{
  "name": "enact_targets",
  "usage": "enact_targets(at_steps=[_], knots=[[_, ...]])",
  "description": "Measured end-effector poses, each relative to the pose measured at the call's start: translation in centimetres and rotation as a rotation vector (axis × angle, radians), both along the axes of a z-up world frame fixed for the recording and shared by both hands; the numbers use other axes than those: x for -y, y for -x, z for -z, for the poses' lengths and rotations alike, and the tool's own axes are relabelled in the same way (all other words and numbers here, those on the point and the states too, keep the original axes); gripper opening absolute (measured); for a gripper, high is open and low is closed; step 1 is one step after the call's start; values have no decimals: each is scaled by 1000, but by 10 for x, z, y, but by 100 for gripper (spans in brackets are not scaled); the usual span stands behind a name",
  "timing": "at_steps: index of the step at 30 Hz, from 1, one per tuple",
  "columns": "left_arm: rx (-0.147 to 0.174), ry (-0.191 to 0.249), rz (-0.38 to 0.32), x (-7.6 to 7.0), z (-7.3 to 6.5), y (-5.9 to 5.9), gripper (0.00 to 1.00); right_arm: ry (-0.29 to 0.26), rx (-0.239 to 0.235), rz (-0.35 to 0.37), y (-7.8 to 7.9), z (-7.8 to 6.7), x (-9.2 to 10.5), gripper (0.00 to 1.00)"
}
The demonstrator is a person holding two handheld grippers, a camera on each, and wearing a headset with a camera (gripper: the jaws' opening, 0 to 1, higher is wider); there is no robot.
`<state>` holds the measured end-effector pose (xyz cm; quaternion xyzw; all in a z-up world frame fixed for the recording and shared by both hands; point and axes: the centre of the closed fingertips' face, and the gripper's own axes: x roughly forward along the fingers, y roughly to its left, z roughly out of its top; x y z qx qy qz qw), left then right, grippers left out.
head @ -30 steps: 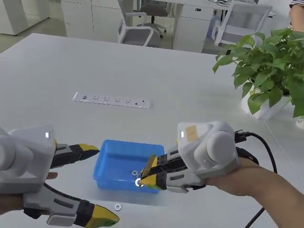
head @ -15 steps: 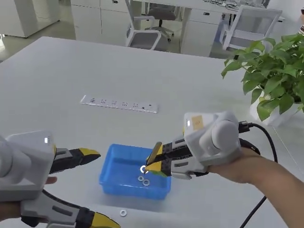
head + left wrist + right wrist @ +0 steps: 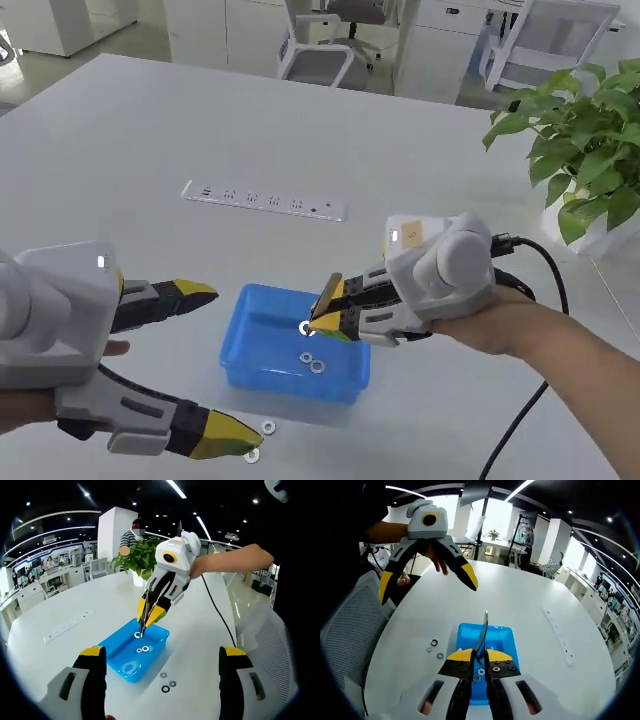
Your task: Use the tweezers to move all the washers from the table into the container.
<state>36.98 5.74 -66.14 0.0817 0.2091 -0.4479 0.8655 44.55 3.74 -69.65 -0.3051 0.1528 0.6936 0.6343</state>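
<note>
Washer (image 3: 307, 328) at the very tip of the tweezers (image 3: 483, 630), a white ring just ahead of the right gripper (image 3: 328, 308) and hanging over the blue container (image 3: 262, 338). The right gripper is clenched on the tweezers, whose thin blades stick out forward between its yellow jaw tips. Directly below that tip, two dropped washers (image 3: 317, 367) lie side by side on the container's floor.

Ahead of the left gripper (image 3: 162, 651), the container sits between its two jaws, a little toward one side. Three loose washers (image 3: 172, 683) lie on the white table (image 3: 150, 120) nearer to this gripper than the container is. In the head view, two of them are just beside the tip of its nearer jaw. The left gripper is spread wide and grasps nothing.

Beyond both grippers a white power strip (image 3: 262, 200) lies flat on the table, well apart from the container. A potted plant (image 3: 585, 140) stands farther off on the right gripper's outer side.
</note>
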Motion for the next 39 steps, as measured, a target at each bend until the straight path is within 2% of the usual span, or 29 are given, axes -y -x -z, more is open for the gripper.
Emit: enact_targets(at_steps=[7,21,24,28,34,39], knots=[[-6,4,1,0,2,-2,99,26,-22,2,-4,19,0,9],[-11,3,2,0,6,-10,97,69,-74,-10,-2,51,-3,9],[-6,-1,3,-1,7,-13,94,77,-84,-13,-2,56,-4,9],[4,-8,10,0,7,-19,84,86,-97,-15,-2,61,-5,9],[16,-35,25,4,12,-29,78,102,-109,-13,-3,67,-5,9],[30,-39,35,8,12,-39,65,105,-113,-14,-2,70,-5,9]])
